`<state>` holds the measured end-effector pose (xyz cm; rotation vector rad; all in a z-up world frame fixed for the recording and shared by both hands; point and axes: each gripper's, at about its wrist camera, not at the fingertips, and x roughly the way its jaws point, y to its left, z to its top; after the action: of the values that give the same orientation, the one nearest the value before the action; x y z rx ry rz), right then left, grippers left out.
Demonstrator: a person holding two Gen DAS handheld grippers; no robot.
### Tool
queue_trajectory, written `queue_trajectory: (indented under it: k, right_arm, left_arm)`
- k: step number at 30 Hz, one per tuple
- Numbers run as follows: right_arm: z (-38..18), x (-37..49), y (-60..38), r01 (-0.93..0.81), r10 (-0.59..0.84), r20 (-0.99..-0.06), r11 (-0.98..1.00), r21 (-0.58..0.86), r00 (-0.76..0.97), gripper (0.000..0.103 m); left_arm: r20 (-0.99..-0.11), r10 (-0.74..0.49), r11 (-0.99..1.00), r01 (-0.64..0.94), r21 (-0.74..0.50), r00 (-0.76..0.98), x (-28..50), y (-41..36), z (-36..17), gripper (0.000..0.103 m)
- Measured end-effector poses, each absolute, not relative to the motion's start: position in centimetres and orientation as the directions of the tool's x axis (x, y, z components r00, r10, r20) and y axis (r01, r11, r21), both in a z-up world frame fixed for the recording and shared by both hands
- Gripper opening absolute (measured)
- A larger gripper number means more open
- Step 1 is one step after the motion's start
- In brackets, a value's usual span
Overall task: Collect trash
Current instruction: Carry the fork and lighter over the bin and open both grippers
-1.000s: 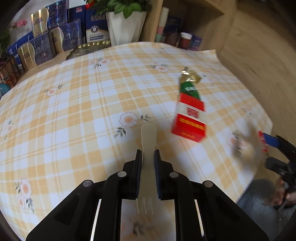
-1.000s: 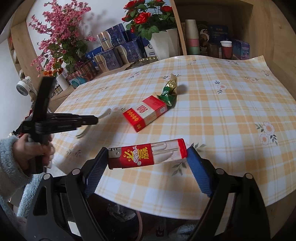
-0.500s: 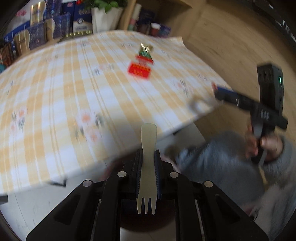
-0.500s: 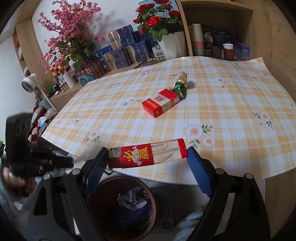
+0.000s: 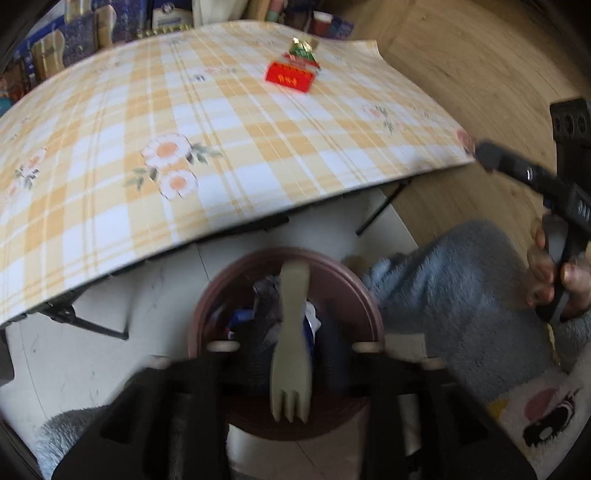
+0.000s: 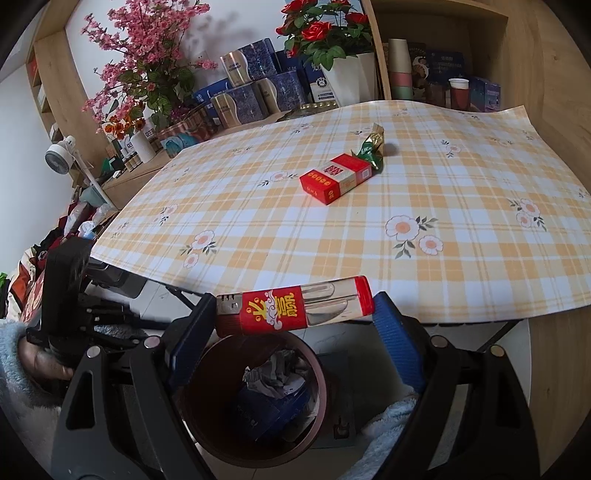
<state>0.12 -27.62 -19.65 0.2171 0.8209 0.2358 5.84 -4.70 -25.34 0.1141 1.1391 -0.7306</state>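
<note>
We now hold both grippers above the brown bin (image 6: 255, 398): the right gripper (image 6: 293, 325) clamps the lighter (image 6: 293, 307), while the blurred left gripper (image 5: 290, 354) seems widened, the fork (image 5: 290, 343) loose at 6 o'clock.

Checked floral tablecloth (image 6: 369, 236) spread wide; potted red roses (image 6: 325, 33), pink blossom sprays (image 6: 140, 55), blue tins (image 6: 255, 88) along back; white fan (image 6: 59, 158) far left.

A cream plastic fork (image 5: 290, 339) shows against a brown trash bin (image 6: 255, 398). The lighter (image 6: 293, 307) is red with a clear end. The tablecloth (image 6: 461, 229) is orange-and-white plaid with daisies.
</note>
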Motion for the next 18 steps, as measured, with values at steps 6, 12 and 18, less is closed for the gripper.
queue_trajectory:
  k: [6, 12, 18]
  right_arm:
    - [-20.5, -0.3, -26.3, -0.127, 0.304, -0.704, 0.948, 0.293, 0.642, 0.084]
    - [-21.7, -0.6, -24.2, -0.133, 0.312, -0.705, 0.945, 0.299, 0.637, 0.084]
    - [-23.7, -0.9, -21.9, -0.144, 0.303, -0.717, 0.950, 0.276, 0.627, 0.084]
  left_arm:
    - [-0.793, -0.484, 0.806, 0.541, -0.240, 0.369, 5.6, -3.0, -22.9, 0.084]
    - [-0.728, -0.439, 0.859, 0.483, -0.169, 0.526, 4.5, -1.0, -20.8, 0.095]
    - [-0.664, -0.409, 0.893, 0.423, -0.150, 0.627, 3.0, 1.0, -19.8, 0.097]
